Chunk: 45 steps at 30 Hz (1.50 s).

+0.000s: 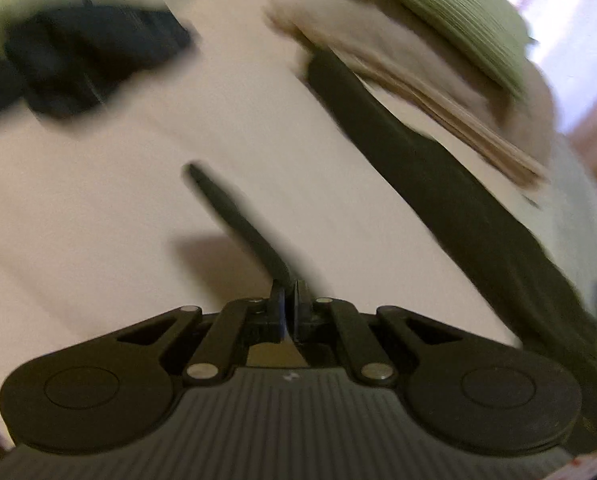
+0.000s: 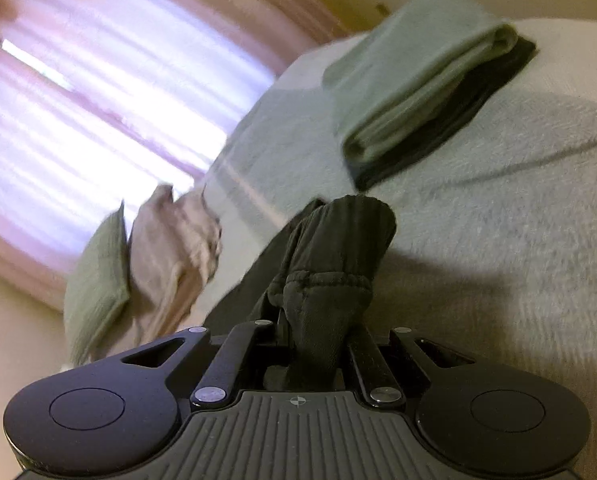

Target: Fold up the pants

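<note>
The dark pants (image 1: 458, 200) hang stretched in a long band over the pale bed (image 1: 138, 208); the left wrist view is blurred by motion. My left gripper (image 1: 290, 292) is shut on a thin edge of the pants that runs up and left from the fingers. In the right wrist view my right gripper (image 2: 310, 320) is shut on a bunched, elastic-gathered end of the pants (image 2: 330, 264), which hides the fingertips. The cloth is lifted above the bed's grey-white blanket (image 2: 498, 220).
A folded stack, green cloth (image 2: 410, 80) over a dark one, lies on the bed ahead of the right gripper. A green pillow (image 2: 98, 280) and beige cloth (image 2: 174, 248) sit near the curtained window (image 2: 98, 100). A dark pile of clothes (image 1: 78, 52) lies far left.
</note>
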Each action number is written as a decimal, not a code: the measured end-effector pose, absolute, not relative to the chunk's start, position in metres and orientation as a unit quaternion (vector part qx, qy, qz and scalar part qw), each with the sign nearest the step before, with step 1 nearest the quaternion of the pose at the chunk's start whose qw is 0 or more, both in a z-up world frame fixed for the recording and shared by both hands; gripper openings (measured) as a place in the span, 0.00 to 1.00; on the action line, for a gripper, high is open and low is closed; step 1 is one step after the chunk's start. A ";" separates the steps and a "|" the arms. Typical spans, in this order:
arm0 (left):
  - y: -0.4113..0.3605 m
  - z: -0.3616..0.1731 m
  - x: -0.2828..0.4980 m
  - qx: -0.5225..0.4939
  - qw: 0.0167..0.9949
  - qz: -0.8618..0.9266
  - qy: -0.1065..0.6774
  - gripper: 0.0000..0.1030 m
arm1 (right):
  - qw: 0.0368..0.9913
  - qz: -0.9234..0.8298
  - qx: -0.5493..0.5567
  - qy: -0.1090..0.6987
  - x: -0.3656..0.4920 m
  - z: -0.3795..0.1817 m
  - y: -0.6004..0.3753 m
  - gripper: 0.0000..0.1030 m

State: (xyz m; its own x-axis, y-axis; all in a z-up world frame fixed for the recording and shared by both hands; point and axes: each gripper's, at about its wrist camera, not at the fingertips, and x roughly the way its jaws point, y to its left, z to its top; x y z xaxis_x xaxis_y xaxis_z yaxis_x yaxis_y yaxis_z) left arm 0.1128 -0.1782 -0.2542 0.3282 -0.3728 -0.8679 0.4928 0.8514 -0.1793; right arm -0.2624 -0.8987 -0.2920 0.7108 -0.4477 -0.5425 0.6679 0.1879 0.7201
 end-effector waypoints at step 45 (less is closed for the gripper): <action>0.050 -0.386 0.180 -0.017 0.811 -0.237 0.534 0.17 | 0.621 -0.516 0.577 0.122 -0.359 -0.358 -0.635 0.24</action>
